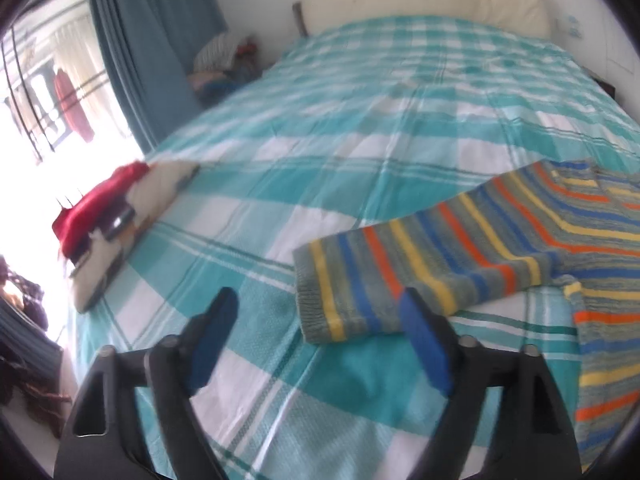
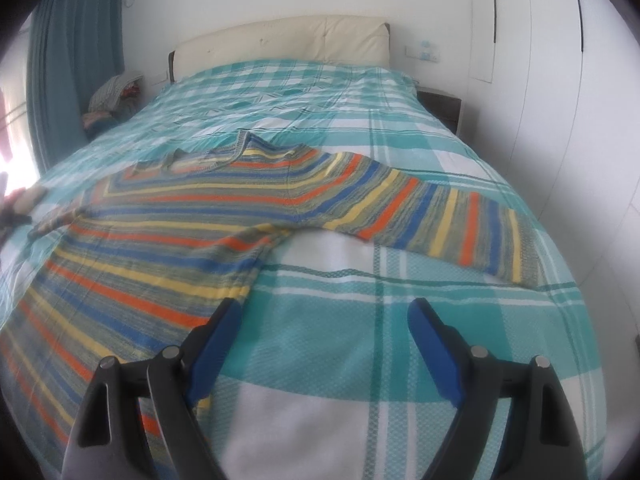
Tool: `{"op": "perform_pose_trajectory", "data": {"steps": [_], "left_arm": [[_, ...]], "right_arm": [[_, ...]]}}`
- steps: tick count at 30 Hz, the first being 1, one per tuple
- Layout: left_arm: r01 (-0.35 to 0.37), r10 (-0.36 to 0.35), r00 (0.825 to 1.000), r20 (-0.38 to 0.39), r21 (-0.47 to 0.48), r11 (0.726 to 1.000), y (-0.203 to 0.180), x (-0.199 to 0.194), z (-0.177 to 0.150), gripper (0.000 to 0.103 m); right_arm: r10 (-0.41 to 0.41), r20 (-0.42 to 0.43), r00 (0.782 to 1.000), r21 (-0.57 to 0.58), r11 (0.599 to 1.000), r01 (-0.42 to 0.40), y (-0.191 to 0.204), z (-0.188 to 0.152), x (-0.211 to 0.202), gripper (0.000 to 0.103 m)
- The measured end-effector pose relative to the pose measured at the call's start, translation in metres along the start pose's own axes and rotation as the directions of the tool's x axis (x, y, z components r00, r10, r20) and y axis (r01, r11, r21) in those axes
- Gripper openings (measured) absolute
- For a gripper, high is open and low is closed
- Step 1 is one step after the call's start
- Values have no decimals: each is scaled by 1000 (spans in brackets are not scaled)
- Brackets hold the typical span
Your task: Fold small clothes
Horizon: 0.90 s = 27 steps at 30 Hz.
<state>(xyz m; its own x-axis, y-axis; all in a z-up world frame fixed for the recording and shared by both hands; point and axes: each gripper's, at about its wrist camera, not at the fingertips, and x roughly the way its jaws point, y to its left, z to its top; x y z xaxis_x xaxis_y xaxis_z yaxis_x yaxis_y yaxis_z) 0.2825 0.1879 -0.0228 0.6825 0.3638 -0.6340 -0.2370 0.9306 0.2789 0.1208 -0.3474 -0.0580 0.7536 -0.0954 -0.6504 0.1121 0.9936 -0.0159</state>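
Bed (image 2: 420,300), w/ teal-and-white checked cover, takes up most of both views; cream headboard (image 2: 280,38) is seen at far end, teal curtain (image 1: 152,40) at the window side.

Striped sweater (image 2: 192,216) (grey knit w/ orange, blue, yellow bands) is laid flat on the cover, approx. mid-bed, neck opening toward the headboard. One sleeve (image 2: 432,216) is spread out to the side, fully extended, as shown in right wrist view. Other sleeve (image 1: 400,276) is likewise stretched out, cuff lying just ahead of the left hand-held gripper; whether the cuff end is doubled under cannot be told.

A second pile, red cloth (image 1: 100,204) on a pale flat item, is seen near the bed edge by the window, well apart from the sweater. Detail is blurred.

Left hand-held gripper (image 1: 316,320): jaws are spread wide, nothing is held; cuff is near the right-hand pad but is not pinched. Right hand-held gripper (image 2: 324,320): jaws are spread wide over bare cover, just beside the sweater hem; nothing is held.

Progress, est.: early stage. Garment is judged spread and flattened only; no fold is visible on body or sleeves. Remaining, est.: both sleeves to be folded inward, then body to be folded over.
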Motion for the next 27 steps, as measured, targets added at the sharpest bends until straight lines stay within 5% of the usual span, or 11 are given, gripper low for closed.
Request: {"op": "perform_pose_trajectory", "data": {"steps": [3, 10, 27], "left_arm": [[39, -41, 997, 68, 29, 999, -16, -50, 1, 94], [150, -149, 985, 86, -2, 989, -37, -116, 2, 95], [139, -142, 977, 160, 31, 990, -51, -189, -16, 95]], "right_arm": [[-12, 11, 1000, 9, 1000, 12, -2, 1, 0, 84], [-52, 68, 996, -5, 999, 53, 1, 2, -11, 85], [-143, 209, 968, 23, 990, 141, -10, 0, -58, 87]]}}
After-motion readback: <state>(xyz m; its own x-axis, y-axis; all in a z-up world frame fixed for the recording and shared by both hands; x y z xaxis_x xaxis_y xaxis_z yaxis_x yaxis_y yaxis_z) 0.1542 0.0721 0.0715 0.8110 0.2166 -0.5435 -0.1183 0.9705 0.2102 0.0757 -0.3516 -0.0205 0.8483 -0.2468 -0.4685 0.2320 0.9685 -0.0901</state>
